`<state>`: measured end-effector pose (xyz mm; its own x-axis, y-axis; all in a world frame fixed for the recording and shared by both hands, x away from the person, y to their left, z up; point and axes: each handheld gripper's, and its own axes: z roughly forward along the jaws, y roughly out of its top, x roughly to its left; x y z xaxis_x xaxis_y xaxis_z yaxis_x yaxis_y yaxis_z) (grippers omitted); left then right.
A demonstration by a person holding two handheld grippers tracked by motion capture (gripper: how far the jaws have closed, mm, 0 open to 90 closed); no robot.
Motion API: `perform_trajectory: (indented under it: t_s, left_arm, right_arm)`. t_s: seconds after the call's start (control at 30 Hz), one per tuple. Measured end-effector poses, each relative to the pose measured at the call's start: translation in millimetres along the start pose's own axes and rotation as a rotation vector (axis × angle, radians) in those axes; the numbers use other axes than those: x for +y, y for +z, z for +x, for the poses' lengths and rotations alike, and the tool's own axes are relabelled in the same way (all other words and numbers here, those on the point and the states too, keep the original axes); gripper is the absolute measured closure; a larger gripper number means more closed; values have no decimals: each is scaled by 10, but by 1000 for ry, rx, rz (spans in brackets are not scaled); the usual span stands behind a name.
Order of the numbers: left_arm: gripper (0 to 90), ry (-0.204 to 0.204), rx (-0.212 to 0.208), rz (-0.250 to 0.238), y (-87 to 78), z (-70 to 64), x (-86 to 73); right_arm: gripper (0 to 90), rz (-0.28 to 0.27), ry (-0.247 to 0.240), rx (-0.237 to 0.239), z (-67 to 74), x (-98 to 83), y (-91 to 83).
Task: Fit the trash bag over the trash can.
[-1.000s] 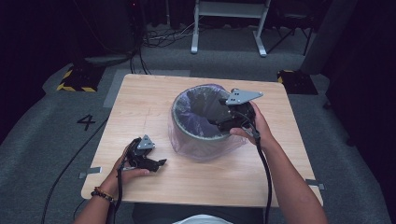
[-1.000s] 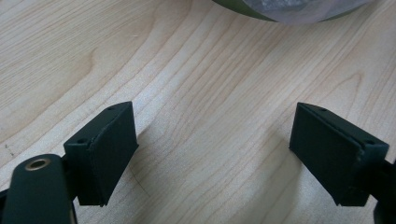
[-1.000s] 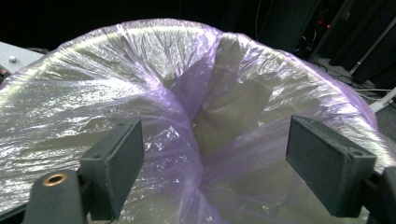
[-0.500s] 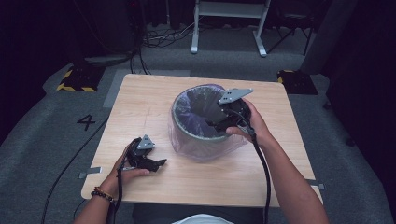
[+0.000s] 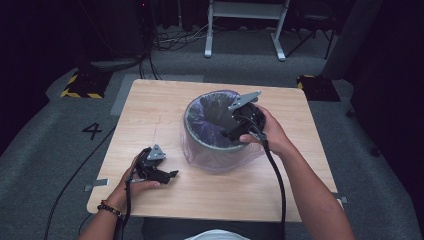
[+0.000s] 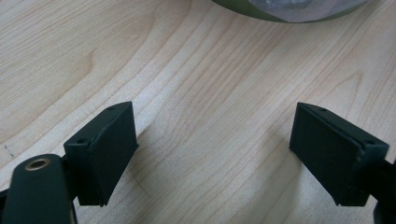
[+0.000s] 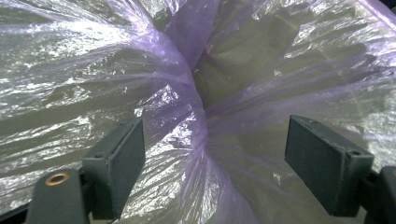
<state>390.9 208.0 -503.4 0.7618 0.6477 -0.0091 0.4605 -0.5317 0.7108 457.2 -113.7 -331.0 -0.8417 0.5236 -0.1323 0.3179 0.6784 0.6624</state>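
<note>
From the high view, one bin (image 5: 212, 131) lined with one purple bag (image 5: 207, 112) stands mid-table (image 5: 150, 105), the right gripper (image 5: 231, 134) dipping inside and the left gripper (image 5: 167, 174) resting near-left. The left gripper view shows jaws spread over bare wood, the bin's base at the far edge. The right gripper view shows jaws spread around a gathered fold of the bag, seemingly not touching it.

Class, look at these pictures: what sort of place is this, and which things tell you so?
Probably a lab or studio set up for recording. A lone wooden table stands on grey carpet, a number 4 marks the floor, and cables run past a metal stand in the dark background.
</note>
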Motion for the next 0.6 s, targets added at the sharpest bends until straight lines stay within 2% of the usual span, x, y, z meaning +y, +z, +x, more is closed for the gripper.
perform_trajectory:
  t_s: [0.1, 0.23, 0.6]
  left_arm:
    - [146, 0, 0, 0, 0, 0, 0]
    - [146, 0, 0, 0, 0, 0, 0]
    - [146, 0, 0, 0, 0, 0, 0]
  right_arm:
    - [205, 32, 24, 13, -9, 25, 24]
    - [201, 86, 21, 17, -5, 55, 56]
    - [218, 136, 47, 48, -41, 70, 92]
